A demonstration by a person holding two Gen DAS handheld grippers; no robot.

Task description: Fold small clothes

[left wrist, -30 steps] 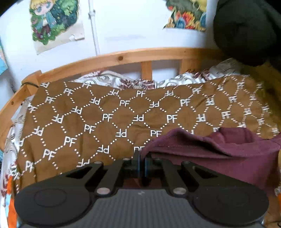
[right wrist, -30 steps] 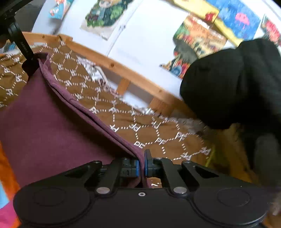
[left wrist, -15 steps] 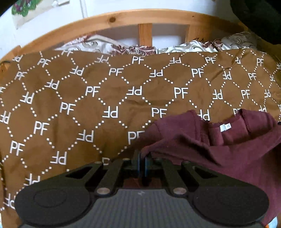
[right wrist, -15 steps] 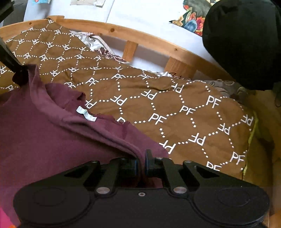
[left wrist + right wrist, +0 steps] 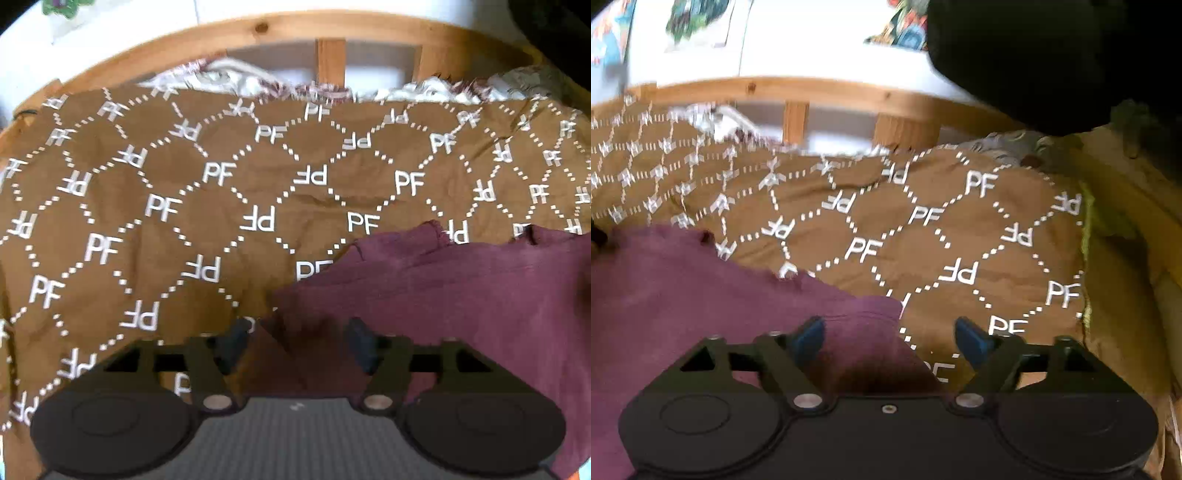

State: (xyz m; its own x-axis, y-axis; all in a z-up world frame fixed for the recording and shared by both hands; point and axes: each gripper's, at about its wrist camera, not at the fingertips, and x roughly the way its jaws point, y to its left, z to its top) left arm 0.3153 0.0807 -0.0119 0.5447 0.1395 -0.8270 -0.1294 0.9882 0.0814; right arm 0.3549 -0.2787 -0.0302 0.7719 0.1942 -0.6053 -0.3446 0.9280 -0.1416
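The maroon garment [image 5: 461, 295] lies spread on the brown patterned blanket [image 5: 166, 206], with a wooden bed rail [image 5: 332, 33] behind. On its left corner, the left gripper [image 5: 299, 345] has just been opening; its jaws stand spread, cloth under them but not pinched. On the right corner, the right gripper [image 5: 892, 338] has likewise just been opening, jaws wide, the garment's edge between them. Both seem to have let go so the cloth settles flat, though blur hides the far hem.
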